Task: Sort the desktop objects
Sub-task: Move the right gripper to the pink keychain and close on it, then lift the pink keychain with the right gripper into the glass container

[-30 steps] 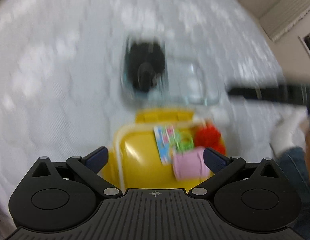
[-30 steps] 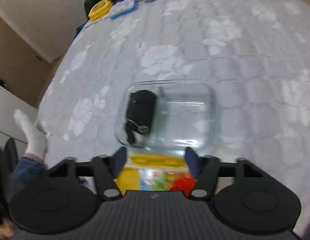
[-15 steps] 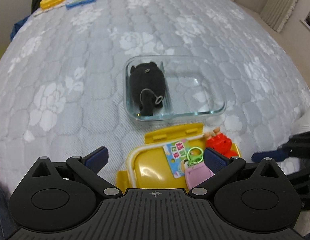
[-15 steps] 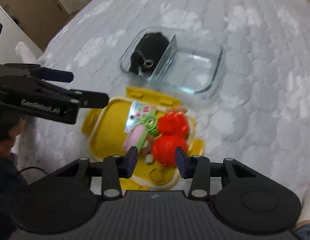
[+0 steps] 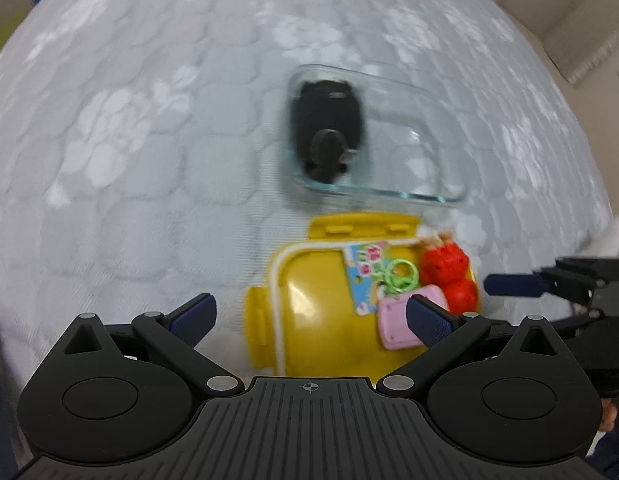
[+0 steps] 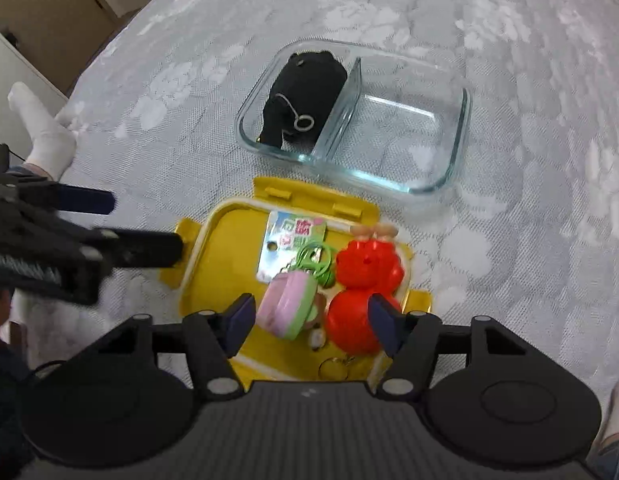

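Note:
A yellow lid (image 6: 221, 264) lies on the bed and holds a red toy (image 6: 363, 280), a pink and green pouch (image 6: 287, 308), a green ring clip (image 6: 319, 262) and a printed card (image 6: 289, 240). A divided glass dish (image 6: 413, 184) beyond it holds a black pouch (image 6: 303, 96) in its left compartment. My right gripper (image 6: 311, 320) is open just above the pouch and red toy. My left gripper (image 5: 309, 316) is open and empty over the lid's (image 5: 309, 300) left side; it shows at the left in the right wrist view (image 6: 109, 220).
The grey quilted bedspread (image 6: 529, 80) with white flowers covers all around. The glass dish's right compartment (image 6: 405, 132) has nothing in it. A white-socked foot (image 6: 41, 132) is at the bed's left edge. The right gripper's fingers (image 5: 513, 284) reach in at the right of the left wrist view.
My right gripper has come lower and closer over the pink pouch and red toy, with its jaws wider. My left gripper has shifted left and nearer the lid.

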The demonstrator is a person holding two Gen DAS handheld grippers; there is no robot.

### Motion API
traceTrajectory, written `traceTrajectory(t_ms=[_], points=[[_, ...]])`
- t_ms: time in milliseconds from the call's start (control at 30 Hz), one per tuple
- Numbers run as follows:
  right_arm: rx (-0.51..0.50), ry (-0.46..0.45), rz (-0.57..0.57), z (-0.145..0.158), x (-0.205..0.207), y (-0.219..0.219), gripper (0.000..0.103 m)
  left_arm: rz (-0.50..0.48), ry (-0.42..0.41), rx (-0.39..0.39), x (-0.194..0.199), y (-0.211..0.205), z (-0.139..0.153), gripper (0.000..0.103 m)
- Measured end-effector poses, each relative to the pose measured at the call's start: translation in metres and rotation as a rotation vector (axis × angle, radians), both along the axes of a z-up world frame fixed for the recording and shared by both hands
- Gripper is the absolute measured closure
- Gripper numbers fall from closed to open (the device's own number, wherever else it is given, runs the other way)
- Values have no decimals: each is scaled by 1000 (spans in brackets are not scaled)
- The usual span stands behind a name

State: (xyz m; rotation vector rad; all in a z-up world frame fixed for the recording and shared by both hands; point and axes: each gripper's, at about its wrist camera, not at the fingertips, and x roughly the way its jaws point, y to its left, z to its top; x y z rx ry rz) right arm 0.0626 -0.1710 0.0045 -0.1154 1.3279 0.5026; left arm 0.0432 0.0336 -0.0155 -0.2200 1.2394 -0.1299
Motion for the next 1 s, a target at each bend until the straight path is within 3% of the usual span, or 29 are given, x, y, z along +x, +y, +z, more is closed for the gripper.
traceTrajectory(t_ms=[167, 367, 500, 667, 900, 1000], points=[[-62, 40, -32, -16, 7, 8, 44, 53, 9, 18, -3, 14, -4, 0], [-75, 10, 19, -11, 5, 23, 59, -13, -11, -2, -6, 1, 2, 0], [-43, 110, 9, -10, 1, 28, 56, -24, -30, 3, -7, -2, 5, 0], [-56, 243, -117, -29, 7, 13, 56, -13, -13, -7, -5, 0, 3, 0], [6, 279, -256, -44, 16, -3, 51, 6, 5, -14, -4, 4, -2, 0], [-20, 230, -263, -47, 14, 2, 46, 9, 19, -22, -3, 5, -4, 0]])
